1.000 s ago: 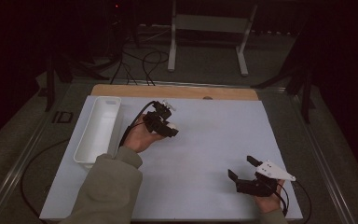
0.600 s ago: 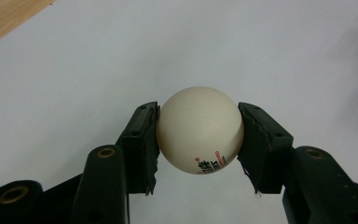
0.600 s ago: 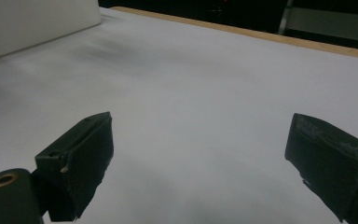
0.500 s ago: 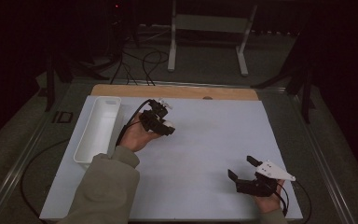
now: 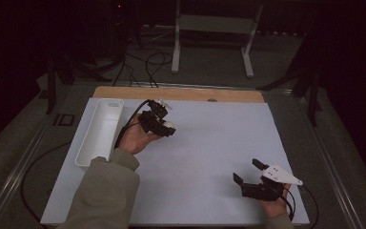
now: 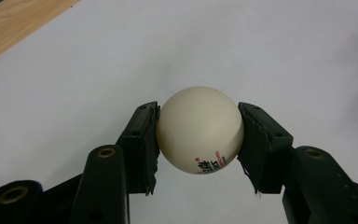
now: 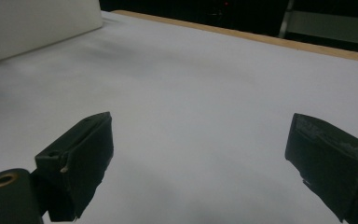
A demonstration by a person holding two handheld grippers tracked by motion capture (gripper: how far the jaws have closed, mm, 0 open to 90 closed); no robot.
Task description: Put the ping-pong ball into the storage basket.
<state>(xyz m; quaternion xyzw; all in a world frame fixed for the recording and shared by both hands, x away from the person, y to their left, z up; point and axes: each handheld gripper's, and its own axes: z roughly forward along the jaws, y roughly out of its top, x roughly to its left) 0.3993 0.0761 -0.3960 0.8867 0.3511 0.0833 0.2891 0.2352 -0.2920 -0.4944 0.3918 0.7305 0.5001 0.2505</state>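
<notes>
Plainly, the left gripper (image 6: 198,140) had its two black jaws clamped on a cream-white ball (image 6: 199,129), one pad pressed against each side of it at about its widest part, with small red and black printed marks showing on the ball's lower face. In the high view the same left gripper (image 5: 164,128) was held in the person's left hand (image 5: 136,138) above the white sheet (image 5: 209,143) that covered the table, toward the table's far left quarter, and the ball (image 5: 169,125) showed as a pale spot at the jaw tips, seemingly lifted clear of the sheet. Just to the left of that hand lay a long white tray (image 5: 100,131), set lengthwise along the table's left edge; what could be seen of its inside looked bare. A strip of bare wood (image 5: 181,94) ran along the table's far edge beyond the sheet. Near the table's near right corner, the right gripper (image 5: 248,172) rested low in the person's right hand (image 5: 274,205), its jaws spread wide apart with nothing between them; in the right gripper view those jaws framed only plain white sheet (image 7: 191,116).
</notes>
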